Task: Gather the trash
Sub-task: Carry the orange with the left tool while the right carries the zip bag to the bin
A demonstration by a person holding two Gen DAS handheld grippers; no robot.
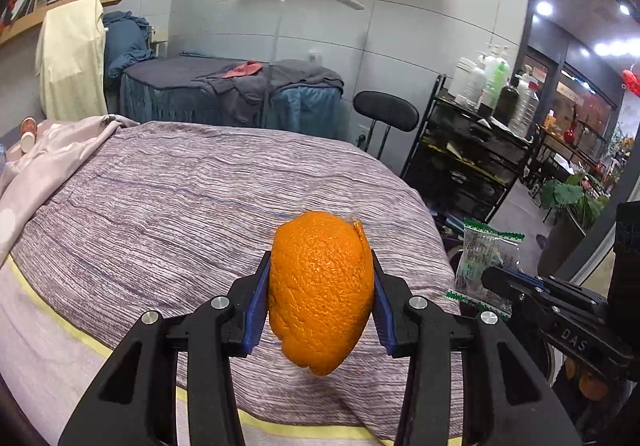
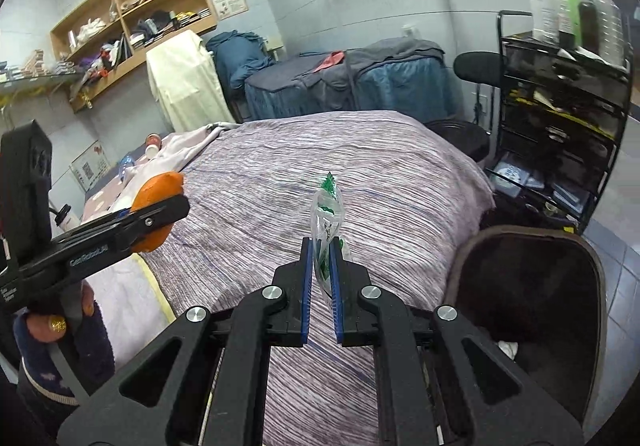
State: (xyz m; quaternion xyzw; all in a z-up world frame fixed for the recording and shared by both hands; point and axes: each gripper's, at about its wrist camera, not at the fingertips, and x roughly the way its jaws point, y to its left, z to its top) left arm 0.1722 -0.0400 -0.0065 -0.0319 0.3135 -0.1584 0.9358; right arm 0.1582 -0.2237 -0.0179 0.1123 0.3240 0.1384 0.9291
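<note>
Orange peel [image 1: 321,292] fills the left tongs [image 1: 321,300]; right tongs [image 2: 321,266] pinch a clear wrapper [image 2: 326,230], print unreadable.

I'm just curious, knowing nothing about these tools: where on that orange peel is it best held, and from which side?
Across its narrow middle, coming in from the near end. The orange peel is a tall curled shell, so the left gripper has its jaws pressing the two broad flanks, which looks steady. The right gripper likewise pinches the flat plastic wrapper.
</note>
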